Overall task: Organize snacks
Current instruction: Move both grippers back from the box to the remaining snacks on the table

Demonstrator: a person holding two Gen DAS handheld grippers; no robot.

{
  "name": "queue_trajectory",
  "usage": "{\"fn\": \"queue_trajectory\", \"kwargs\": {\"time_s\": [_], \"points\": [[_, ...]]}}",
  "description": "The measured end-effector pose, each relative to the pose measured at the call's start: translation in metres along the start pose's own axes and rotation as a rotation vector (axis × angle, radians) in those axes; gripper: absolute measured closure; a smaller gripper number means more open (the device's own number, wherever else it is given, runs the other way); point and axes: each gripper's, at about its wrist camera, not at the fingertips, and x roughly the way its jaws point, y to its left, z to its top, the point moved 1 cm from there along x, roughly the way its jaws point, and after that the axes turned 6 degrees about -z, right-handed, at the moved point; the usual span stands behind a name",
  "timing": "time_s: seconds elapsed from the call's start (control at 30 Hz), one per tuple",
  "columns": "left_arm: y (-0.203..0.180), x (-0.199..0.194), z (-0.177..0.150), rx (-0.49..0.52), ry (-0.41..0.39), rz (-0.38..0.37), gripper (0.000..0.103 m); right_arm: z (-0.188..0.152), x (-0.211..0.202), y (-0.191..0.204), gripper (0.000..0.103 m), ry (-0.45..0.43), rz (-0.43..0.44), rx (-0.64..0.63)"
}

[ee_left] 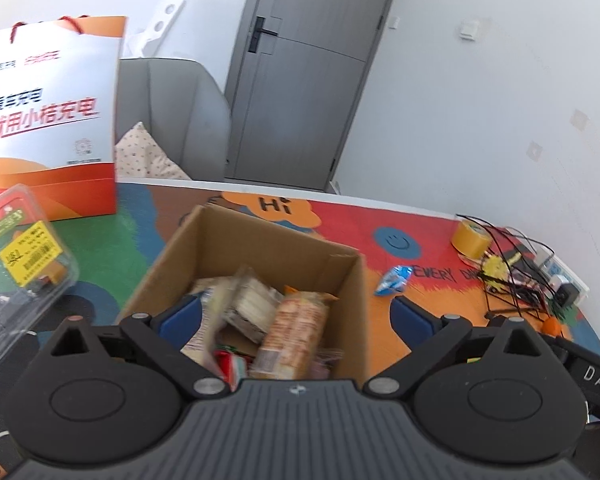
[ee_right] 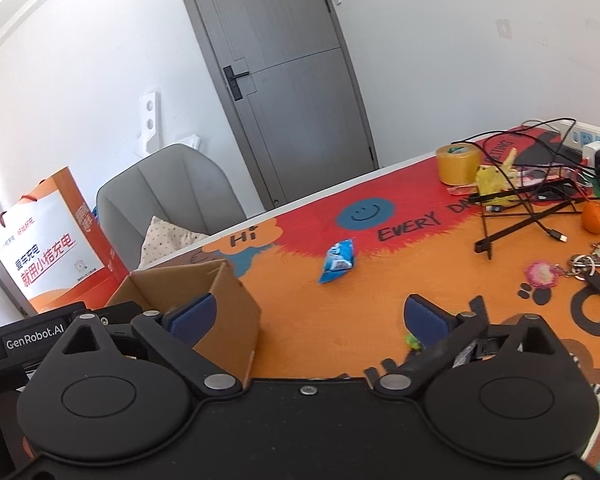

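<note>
At the far left of the left wrist view, a clear plastic clamshell box (ee_left: 18, 264) with a yellow label is seen lying on the tabletop (ee_left: 380, 344), with an orange and white paper bag (ee_left: 54, 120) standing upright behind it. In the middle, an open cardboard box (ee_left: 260, 264) is filled with wrapped snacks (ee_left: 284, 320). The left gripper (ee_left: 296, 312) is held above the box with its jaws spread wide and nothing gripped between them. To the right of the box, apart from it, a blue snack packet (ee_right: 337, 261) is left lying on the tabletop. The right gripper (ee_right: 308, 320) is seen with jaws wide and empty. Farther right, a roll of yellow tape (ee_right: 458, 164), tangled cables (ee_right: 540, 200) and an orange fruit (ee_right: 595, 218) are found.
</note>
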Motion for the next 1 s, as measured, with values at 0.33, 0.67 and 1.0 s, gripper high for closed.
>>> {"fn": "queue_trajectory", "kwargs": {"time_s": [0.33, 0.67, 1.0], "points": [[-0.041, 0.008, -0.006, 0.046, 0.037, -0.058, 0.003, 0.001, -0.009, -0.04, 0.001, -0.002, -0.025, 0.036], [-0.071, 0.021, -0.014, 0.084, 0.033, -0.11, 0.014, -0.002, -0.007, -0.07, 0.008, 0.007, -0.05, 0.066], [-0.095, 0.051, -0.03, 0.134, 0.1, -0.131, 0.027, -0.013, 0.014, -0.093, 0.023, 0.043, -0.062, 0.08]]}}
